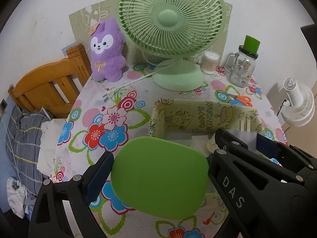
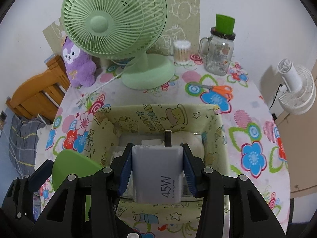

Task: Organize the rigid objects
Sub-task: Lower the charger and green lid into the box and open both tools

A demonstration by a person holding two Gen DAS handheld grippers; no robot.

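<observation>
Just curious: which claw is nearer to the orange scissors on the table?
Right. The right claw, holding a charger over the box, is on the side of the scissors. The left claw, holding a green lid, is further left.

Both grippers: black plastic frames, triangular cutouts, silver screw heads at the joints. Left gripper (image 1: 160, 170) reads "DAS" in white behind one jaw. Right gripper (image 2: 157, 168) pads (image 2: 125, 172) ribbed dark blue.
</observation>
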